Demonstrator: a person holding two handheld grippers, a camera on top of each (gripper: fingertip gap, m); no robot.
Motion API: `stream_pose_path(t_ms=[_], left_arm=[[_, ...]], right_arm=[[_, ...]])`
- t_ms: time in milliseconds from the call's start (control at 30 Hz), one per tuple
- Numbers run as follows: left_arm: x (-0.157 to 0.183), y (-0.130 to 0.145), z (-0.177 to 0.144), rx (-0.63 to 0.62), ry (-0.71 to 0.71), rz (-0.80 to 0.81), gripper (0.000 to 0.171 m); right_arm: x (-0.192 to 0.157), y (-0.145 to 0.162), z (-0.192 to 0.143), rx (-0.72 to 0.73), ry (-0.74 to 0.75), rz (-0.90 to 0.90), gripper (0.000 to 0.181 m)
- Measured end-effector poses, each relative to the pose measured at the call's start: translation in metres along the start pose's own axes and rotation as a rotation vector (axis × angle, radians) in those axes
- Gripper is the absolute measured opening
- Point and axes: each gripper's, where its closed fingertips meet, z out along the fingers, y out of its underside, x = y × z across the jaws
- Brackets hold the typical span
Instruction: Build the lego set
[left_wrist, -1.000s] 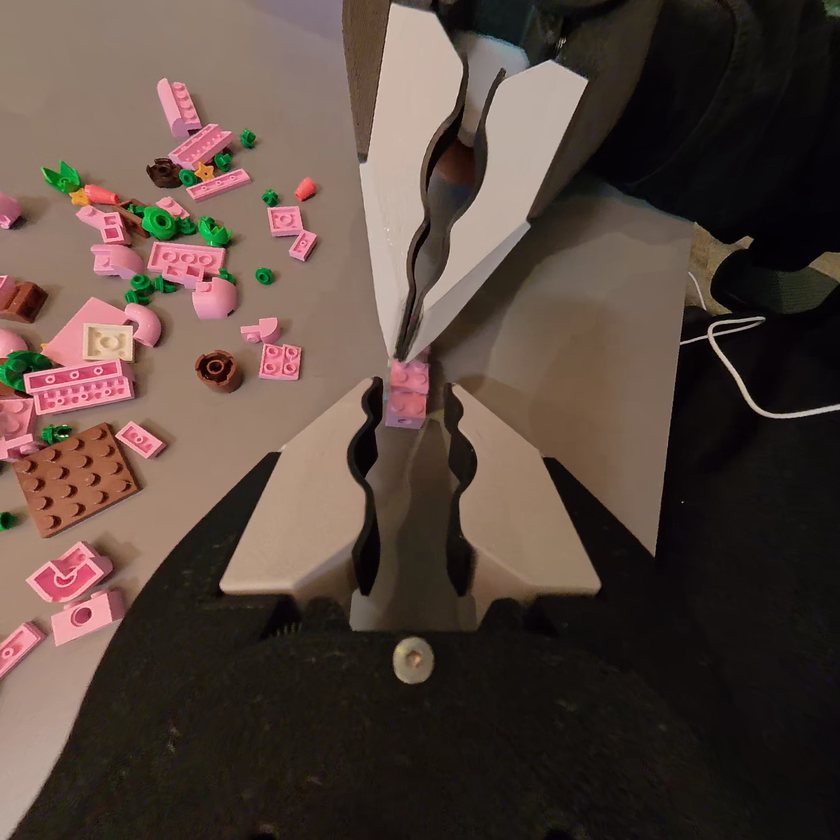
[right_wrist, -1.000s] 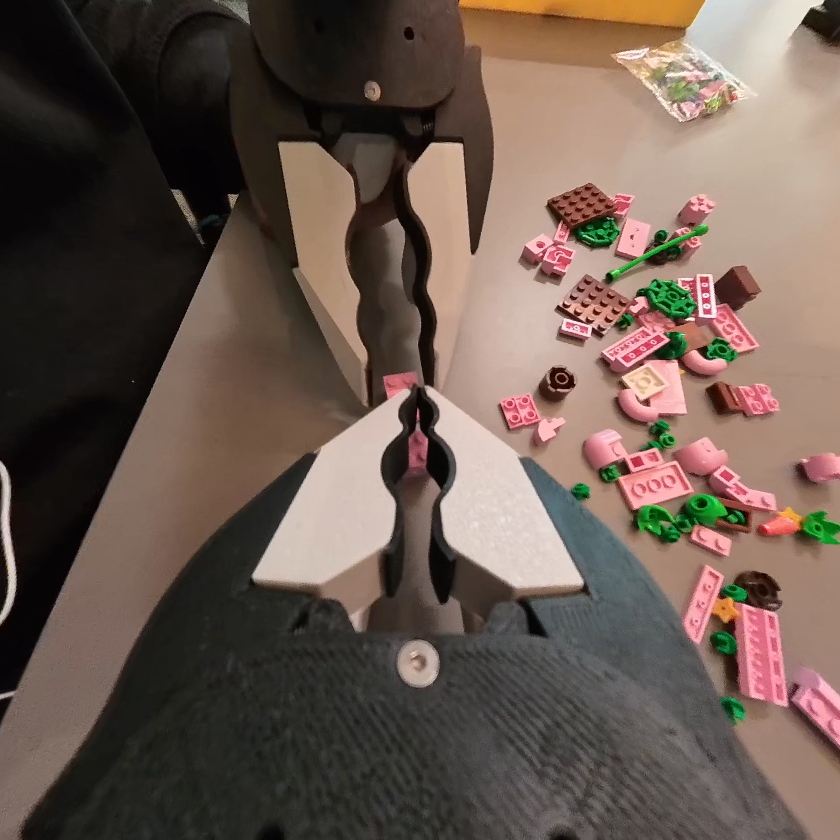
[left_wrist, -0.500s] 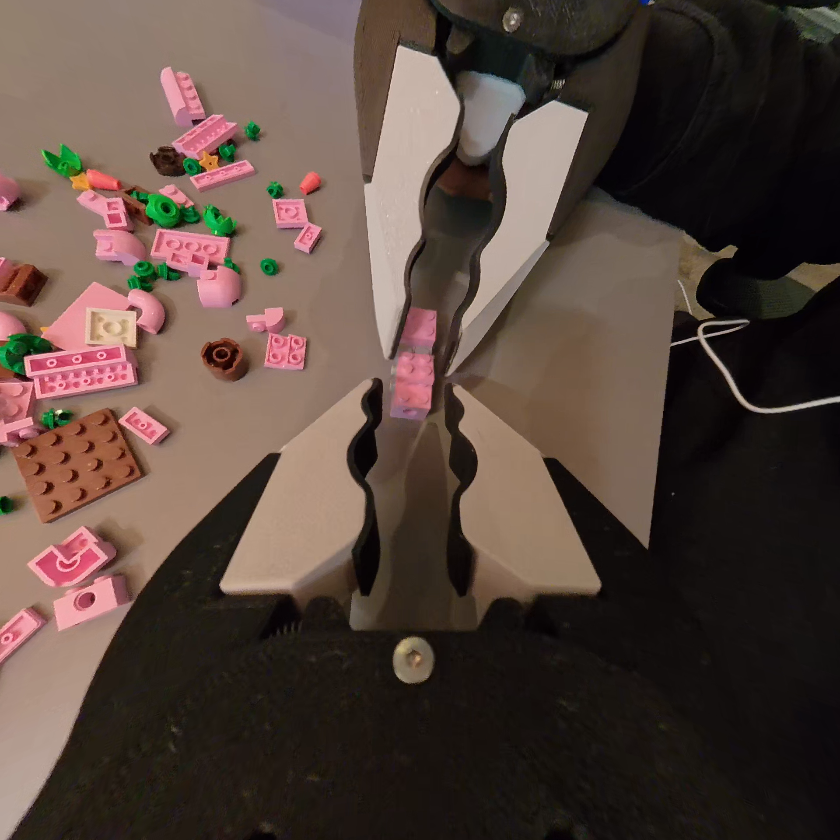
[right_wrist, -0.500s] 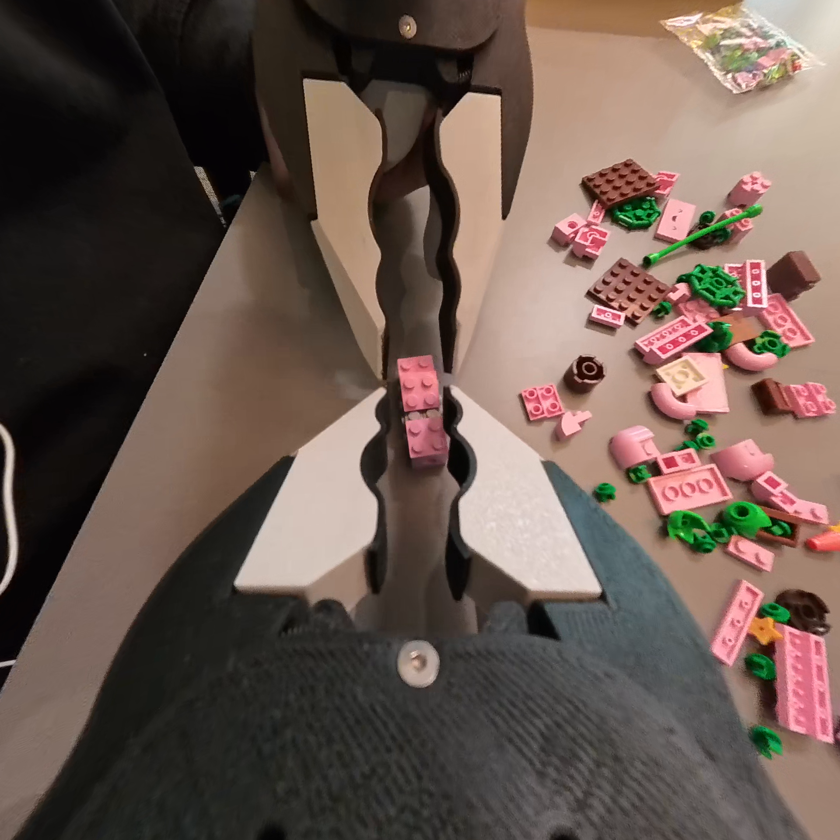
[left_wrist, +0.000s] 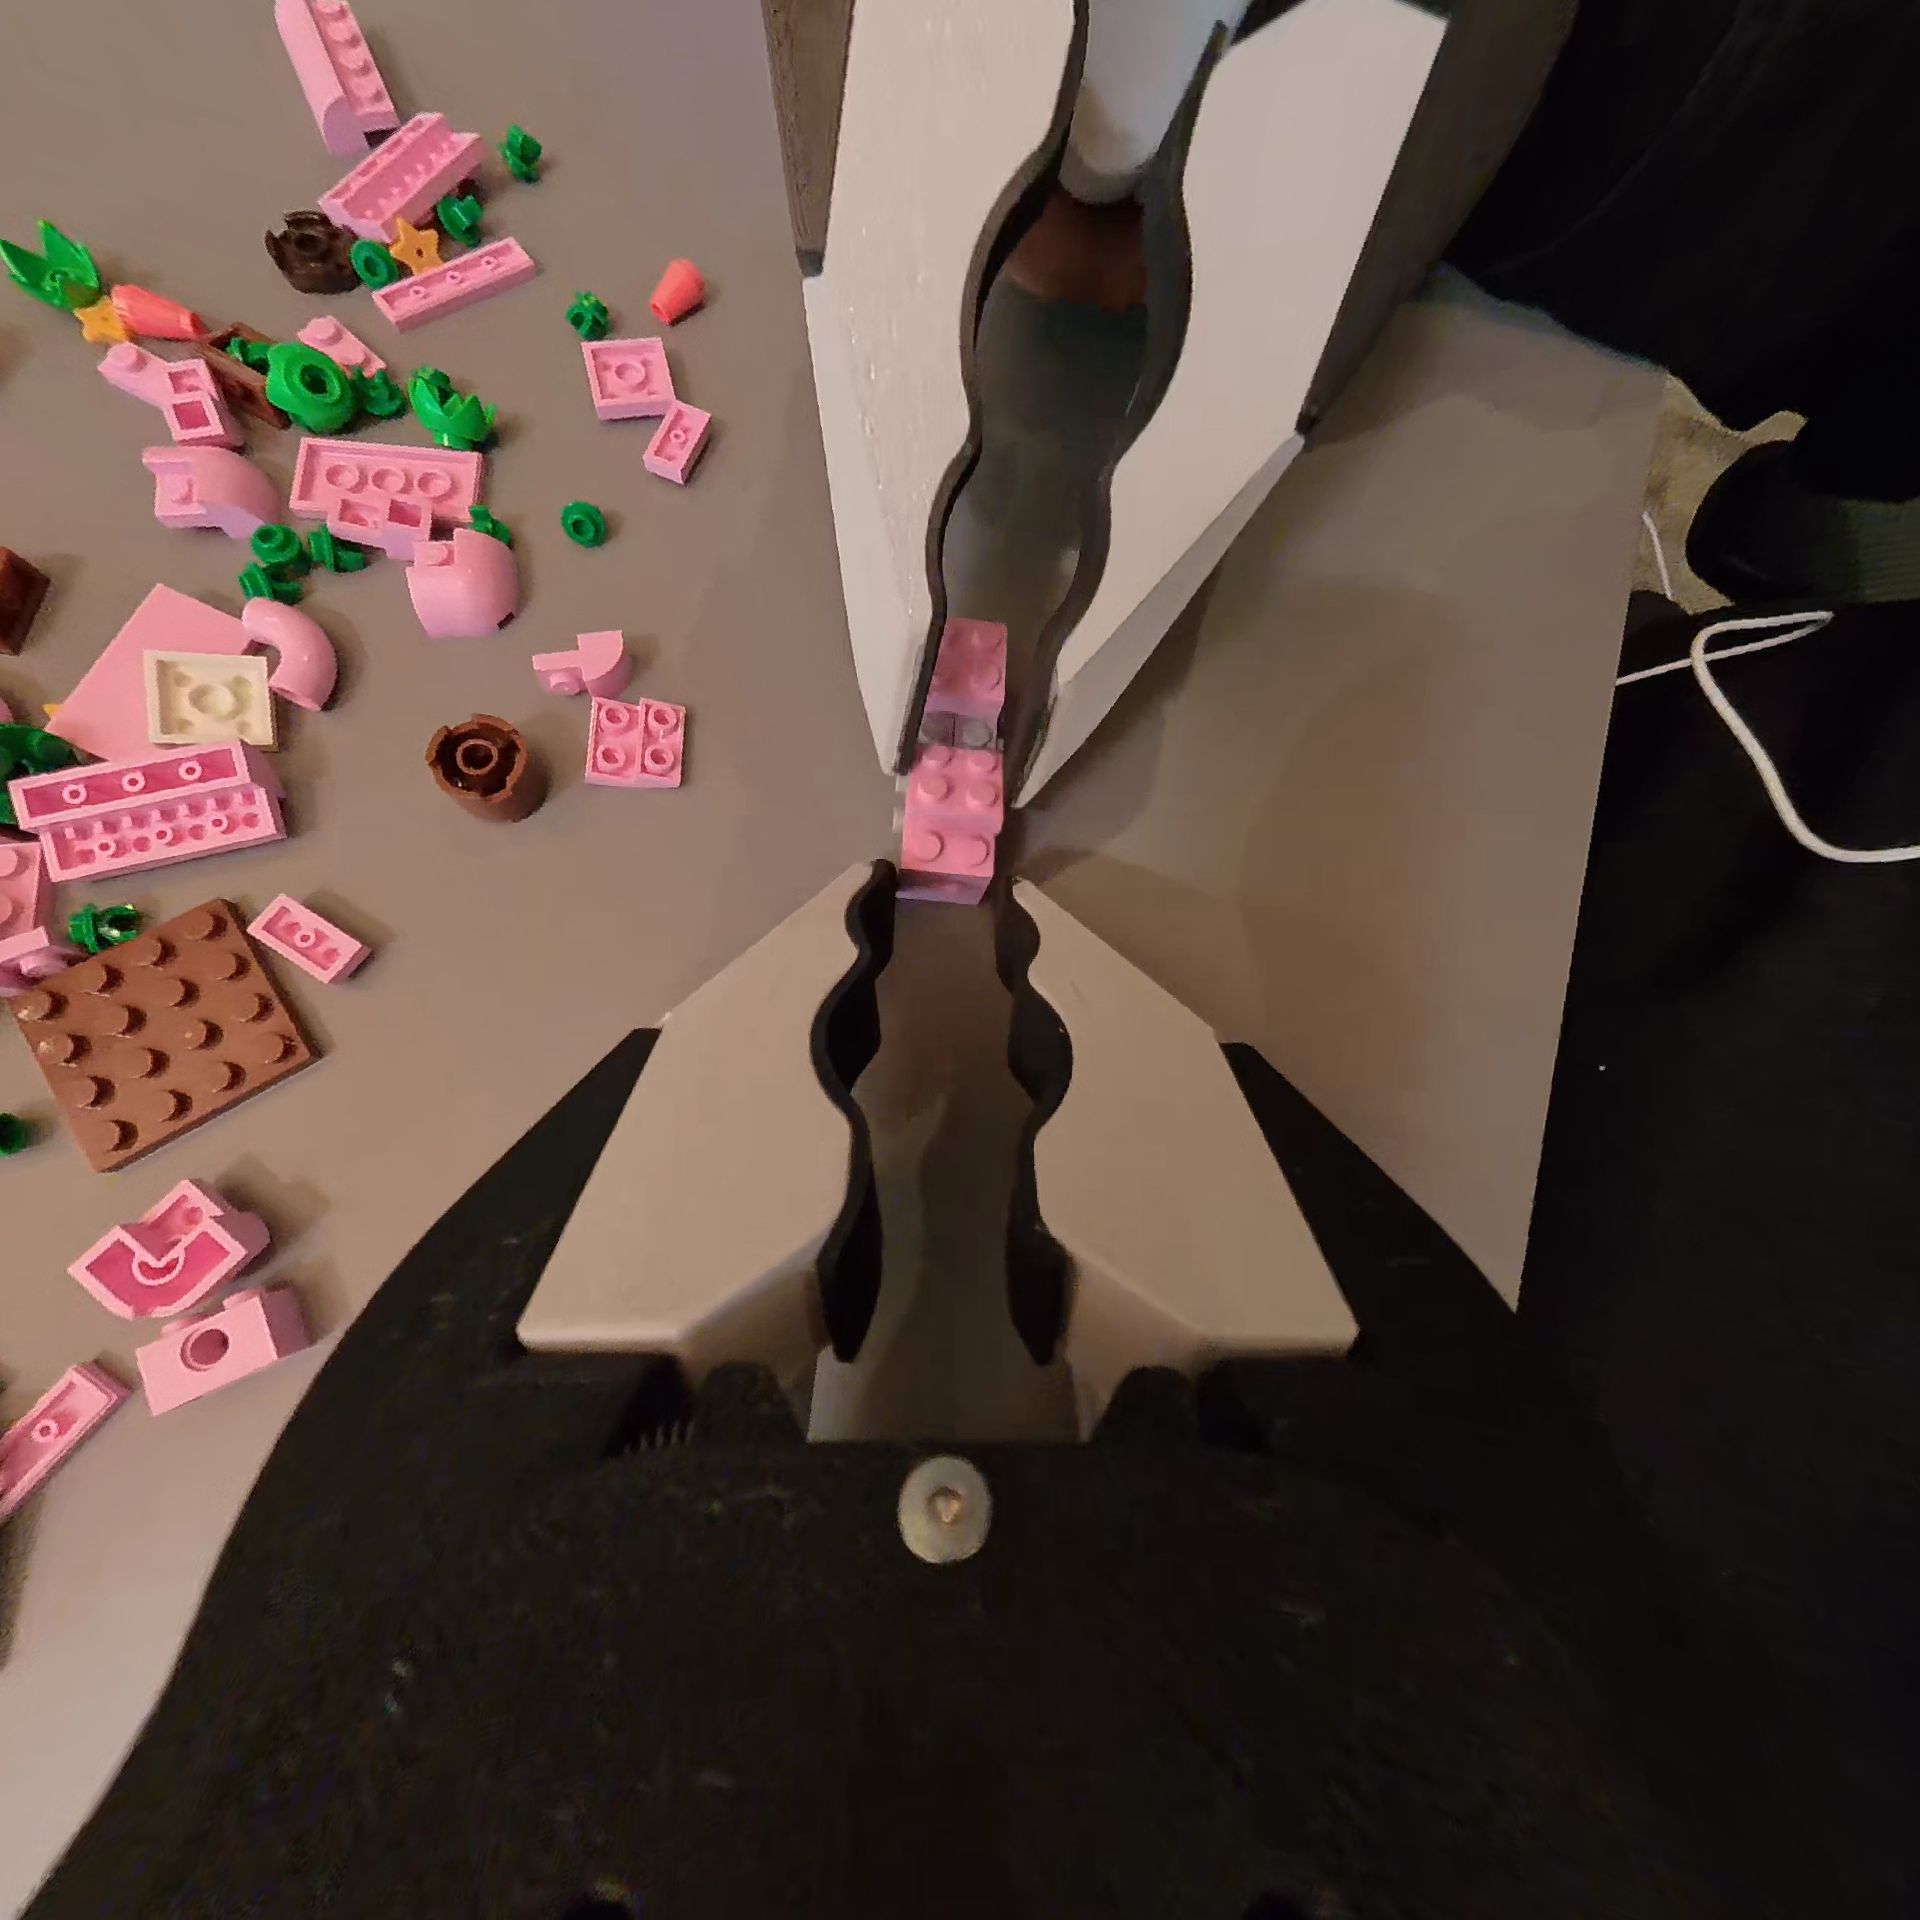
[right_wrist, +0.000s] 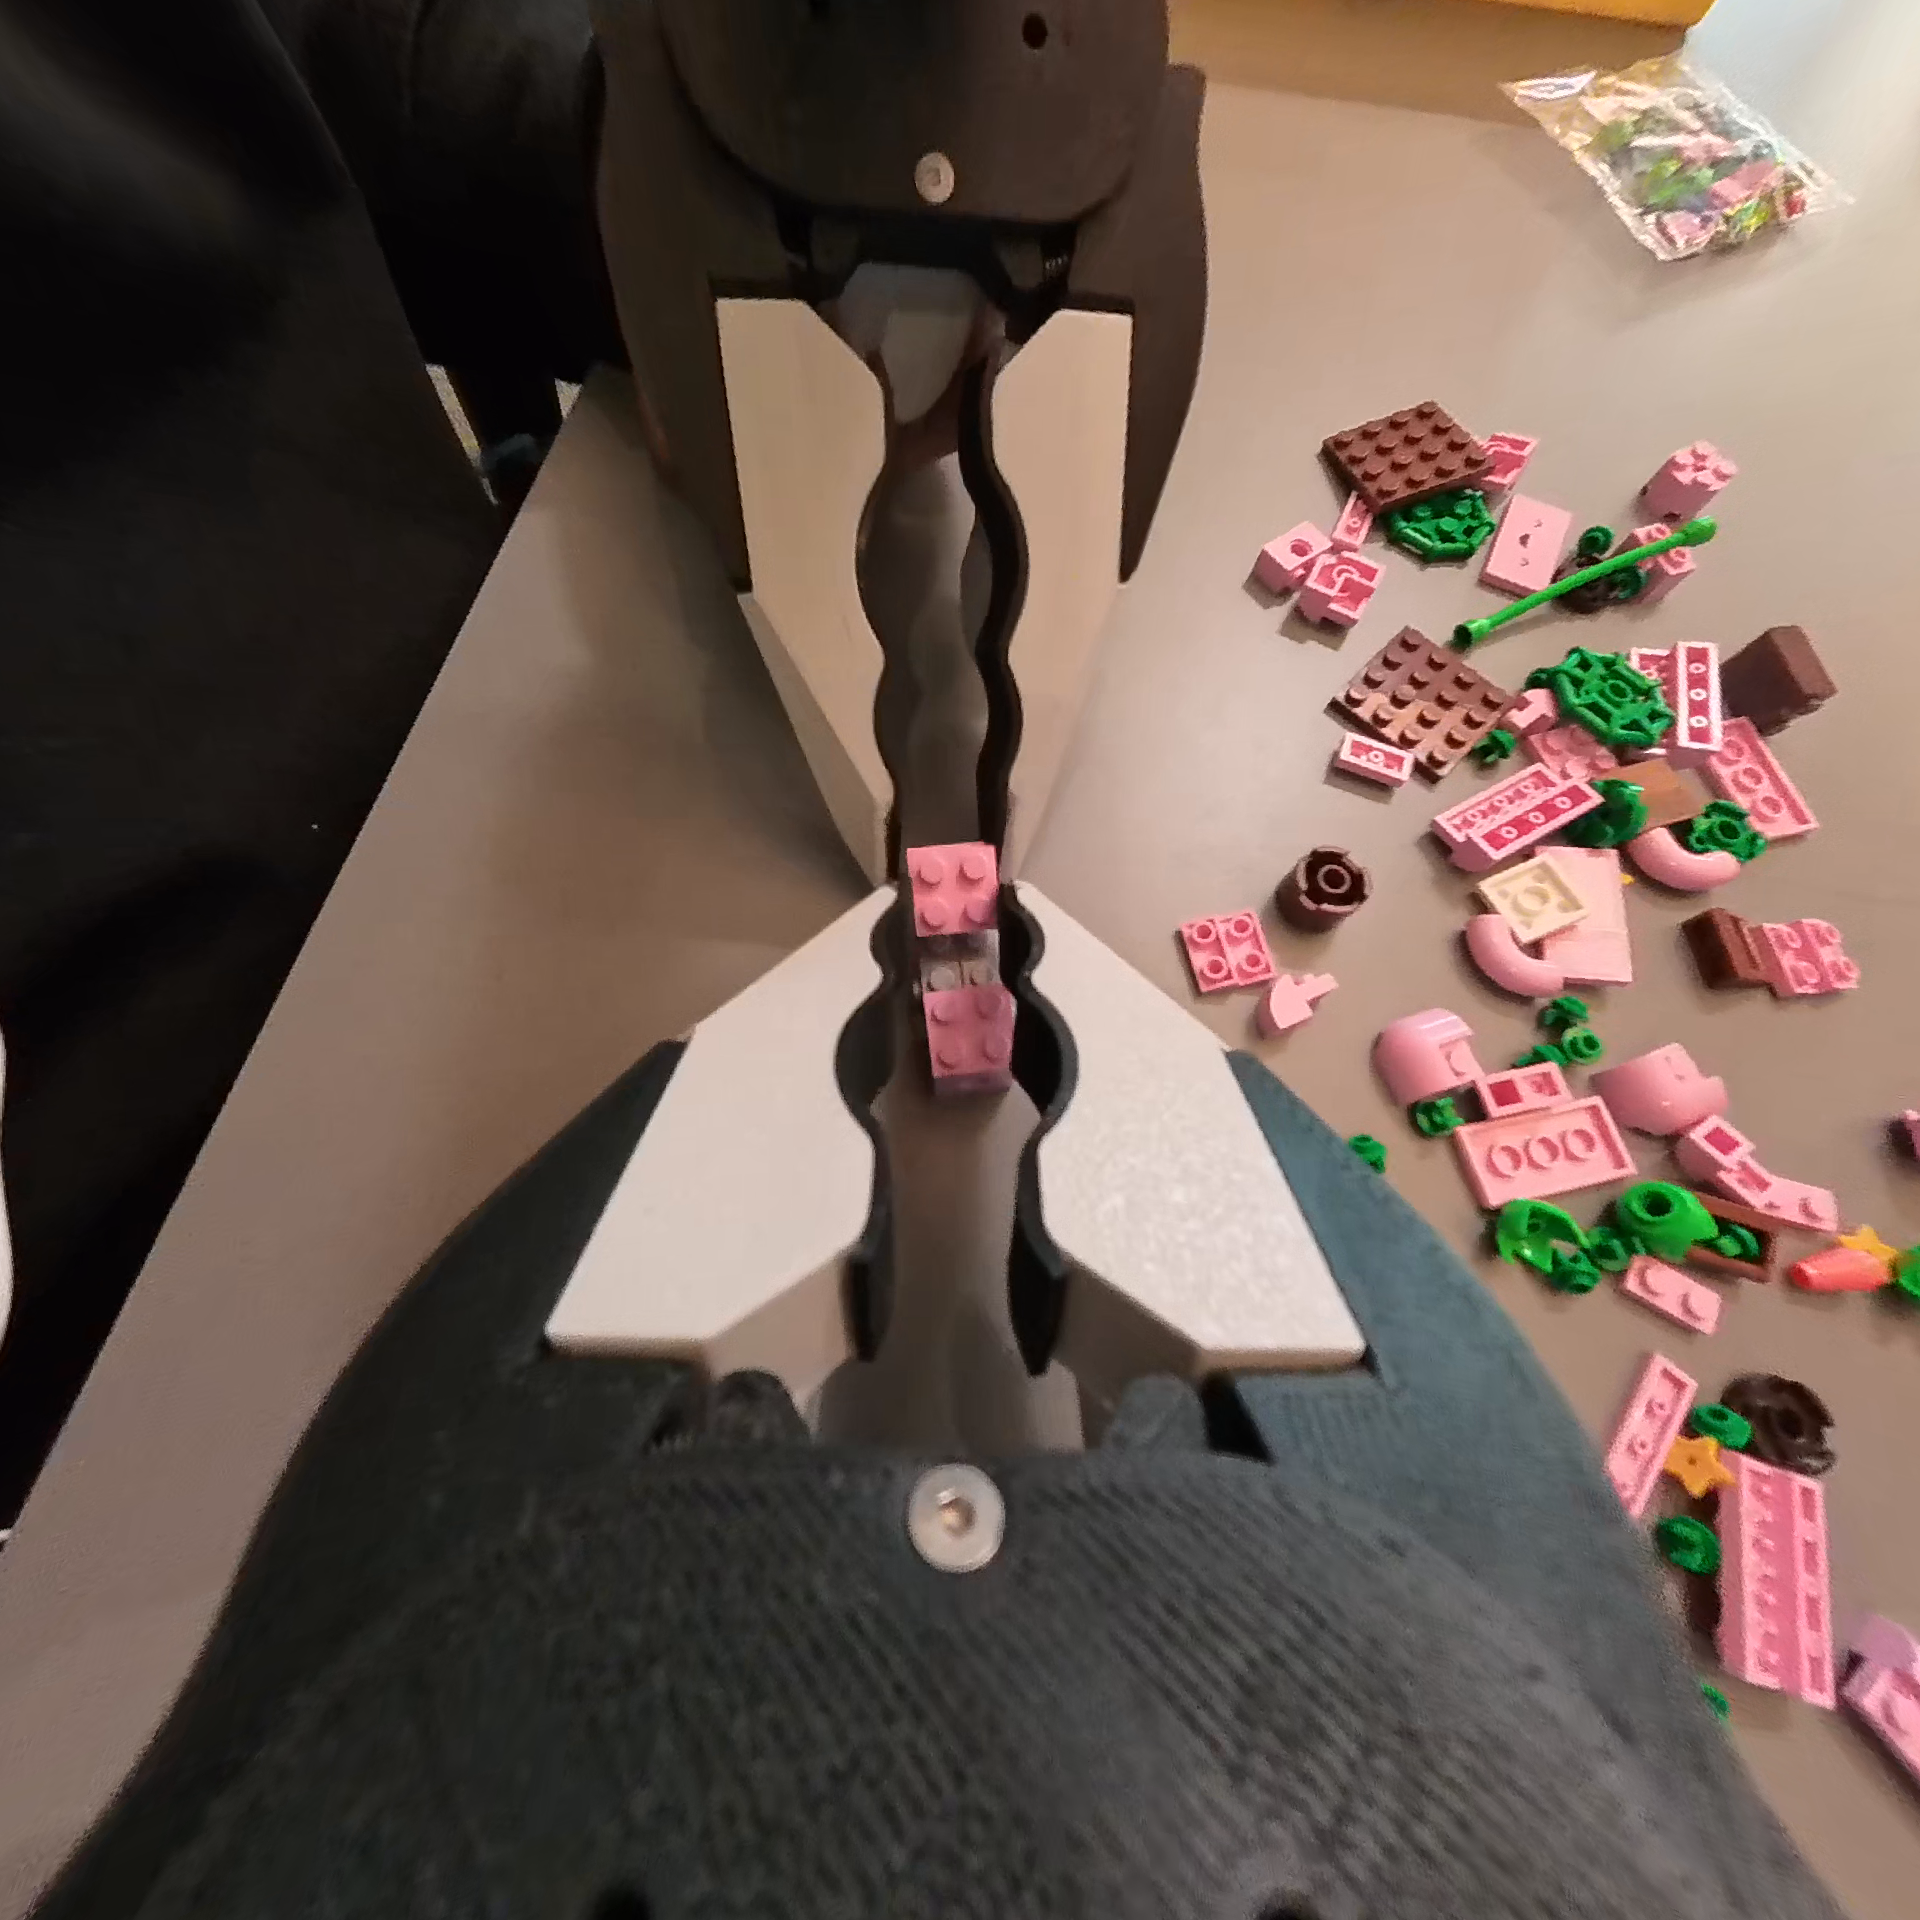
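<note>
Left gripper (left_wrist: 943, 883): jaws set narrow, tips on either side of the near end of a small pink assembly; contact looks likely on the left pad, but whether both pads press it cannot be told.

Right gripper (right_wrist: 954, 935): jaws also narrow, flanking the other end of the same assembly. A sliver of gap seems to show beside the brick, so a firm hold cannot be confirmed here either.

Pink assembly (left_wrist: 954, 769): two pink studded bricks with a small grey piece (right_wrist: 956, 968) between them, lying in line between the two facing grippers, near the table edge (right_wrist: 540, 665). Whether it rests on the table or is held just clear is not readable.

Handling judgement: light, rigid plastic with smooth, somewhat slippery side walls; the grey joint is probably the weak point and may part under twisting. Best taken by the flat opposite sides of each pink brick, pressure straight along the axis.

Loose parts (left_wrist: 312, 644): pink plates and curved pieces, green leaf bits, a brown plate (left_wrist: 156, 1034), a brown round piece (left_wrist: 483, 764), scattered well apart from the grippers. An unopened bag of parts (right_wrist: 1673, 177) lies farther off.

Hidden or unclear: underside of the assembly; stud engagement at the grey piece; several parts cut off by the frame edges.
</note>
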Motion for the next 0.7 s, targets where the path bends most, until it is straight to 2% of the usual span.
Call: stream_pose_path(t_ms=[200, 700], left_arm=[[-0.0004, -0.0007, -0.0007, 0.008, 0.04, -0.048, 0.016], [-0.0007, -0.0006, -0.0006, 0.006, 0.034, -0.042, 0.016]], right_arm=[[0.0001, -0.0027, 0.0013, -0.003, 0.002, -0.011, 0.014], [0.0004, 0.0004, 0.0044, -0.028, 0.018, -0.023, 0.016]])
